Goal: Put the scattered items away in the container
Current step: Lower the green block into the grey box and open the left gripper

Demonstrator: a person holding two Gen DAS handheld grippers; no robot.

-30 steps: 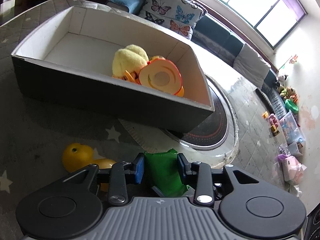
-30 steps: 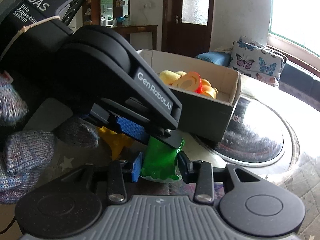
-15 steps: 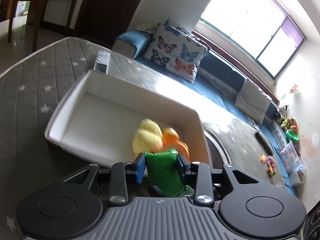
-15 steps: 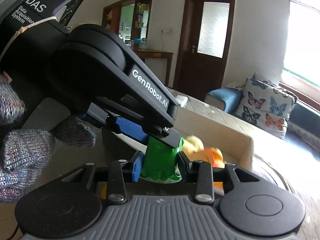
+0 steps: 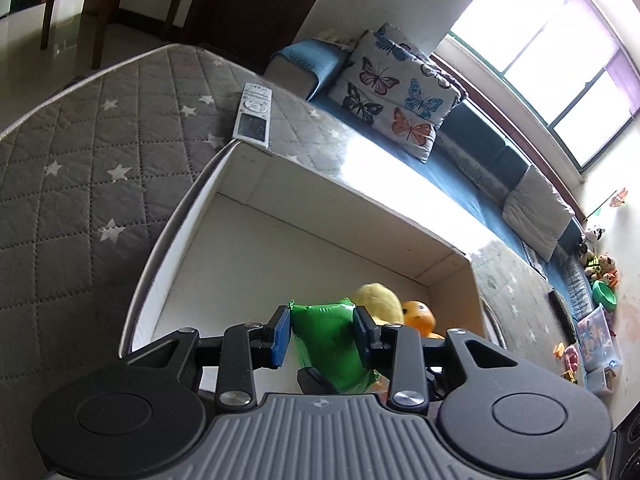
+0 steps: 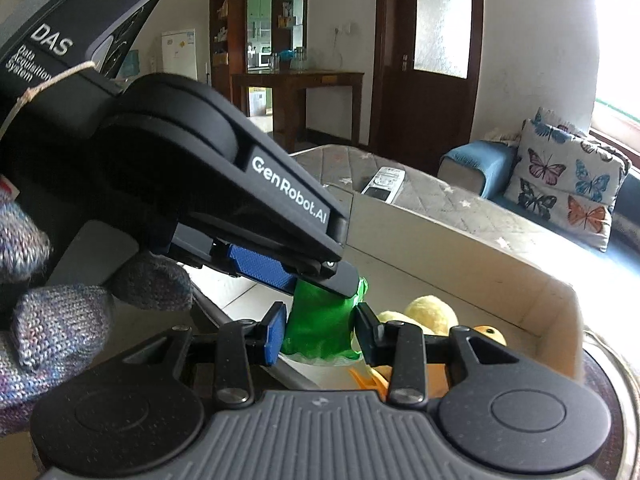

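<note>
A green plastic packet (image 5: pixel 332 344) is held between both grippers. My left gripper (image 5: pixel 322 336) is shut on it, and my right gripper (image 6: pixel 320 334) is shut on it too (image 6: pixel 320 326). The left gripper's black body (image 6: pixel 224 184) fills the left of the right wrist view. The packet hangs above the open white-lined box (image 5: pixel 256 256), near its right end. In the box lie a yellow plush toy (image 5: pixel 378 298) and an orange toy (image 5: pixel 418 314); both show in the right wrist view (image 6: pixel 430 314).
The box stands on a grey quilted star-pattern mattress (image 5: pixel 80 152). A white remote (image 5: pixel 254 114) lies just behind the box. A butterfly cushion (image 5: pixel 396 88) and blue sofa are beyond. A round metal surface (image 6: pixel 608 364) lies right of the box.
Both grippers have lifted the green packet from beside the box's front wall and carried it up over the box's inside. A yellow toy on the mattress has left view.
</note>
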